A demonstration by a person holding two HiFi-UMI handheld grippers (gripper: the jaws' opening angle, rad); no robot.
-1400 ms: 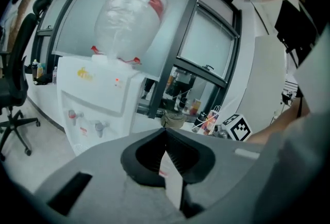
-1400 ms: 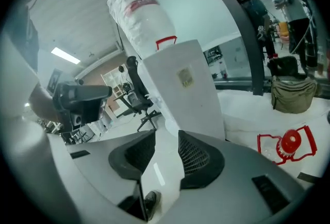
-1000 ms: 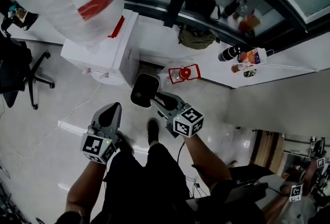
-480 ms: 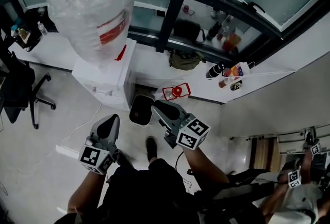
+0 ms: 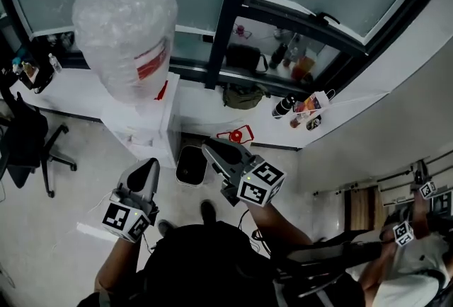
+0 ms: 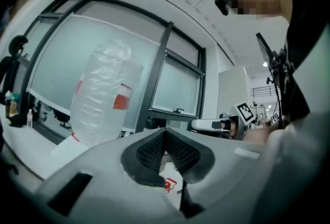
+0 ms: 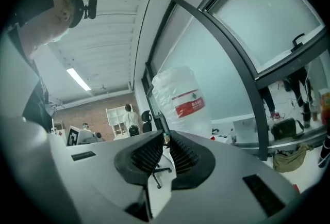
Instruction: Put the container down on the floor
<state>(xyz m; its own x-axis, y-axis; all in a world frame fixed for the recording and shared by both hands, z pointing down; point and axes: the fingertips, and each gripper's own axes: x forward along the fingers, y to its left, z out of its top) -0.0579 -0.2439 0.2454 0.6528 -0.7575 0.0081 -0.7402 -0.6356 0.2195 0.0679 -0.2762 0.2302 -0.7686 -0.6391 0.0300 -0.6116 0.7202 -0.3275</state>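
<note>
Far left, office chair (image 5: 32,139) on the floor (image 5: 64,206). Next, big plastic-wrapped water jug (image 5: 126,37) on a white dispenser (image 5: 152,125). Left gripper (image 5: 146,172) hangs low in front of the person, jaw tips together, nothing in them; its own view shows only window and jug past the pads.

Black container (image 5: 190,165) stands on the floor, just beside the dispenser base and under the sill, opening up. No gripper touches it.

Right gripper (image 5: 214,151) is just right of the container and above it. Its jaws are closing, a narrow gap left, nothing between them. Red item (image 5: 237,134) lies on the floor near the wall; bag (image 5: 244,95) and bottles (image 5: 301,111) are further right along the ledge.

Judgement: put-down looks done, this is the let-go and clear-off stage. Next move likely calls only for drawing the right gripper away without knocking the container, which looks light and easy to tip.
</note>
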